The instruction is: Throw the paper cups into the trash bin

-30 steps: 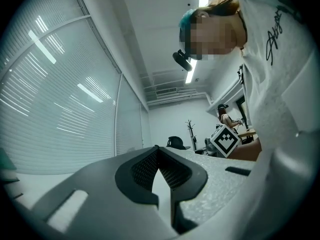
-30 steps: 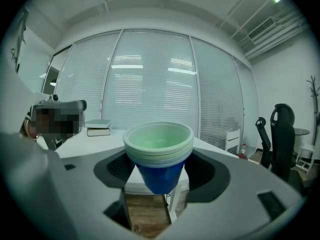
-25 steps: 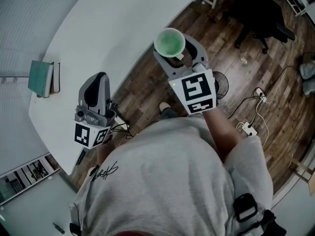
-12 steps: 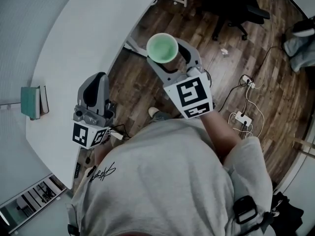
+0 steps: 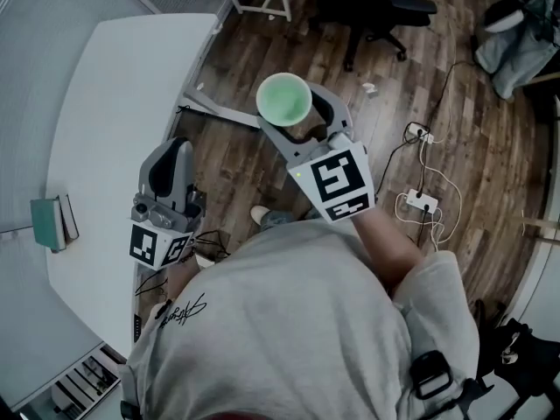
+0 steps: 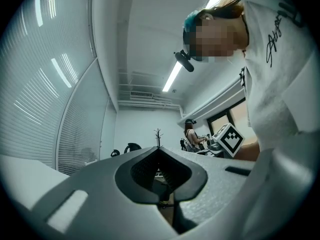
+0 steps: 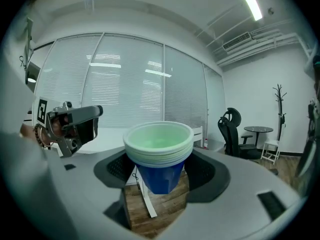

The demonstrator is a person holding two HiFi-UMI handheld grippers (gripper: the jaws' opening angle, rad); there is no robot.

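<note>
A stack of paper cups [image 5: 283, 100], green inside and blue outside [image 7: 159, 149], stands upright between the jaws of my right gripper [image 5: 293, 116], which is shut on it [image 7: 159, 171]. It hangs over the wooden floor, in front of the person's body. My left gripper [image 5: 176, 147] is held lower left beside the table edge, jaws shut with nothing between them [image 6: 161, 151], and its view points up at the ceiling. No trash bin shows in any view.
A white table [image 5: 105, 103] curves along the left, with books [image 5: 51, 223] near its edge. A black office chair [image 5: 372, 7] stands ahead. A power strip [image 5: 418, 201] and cables lie on the floor to the right.
The view has swung right, away from the table, which slid left. The right gripper keeps the cups and has drifted slightly left; the left gripper has hardly moved.
</note>
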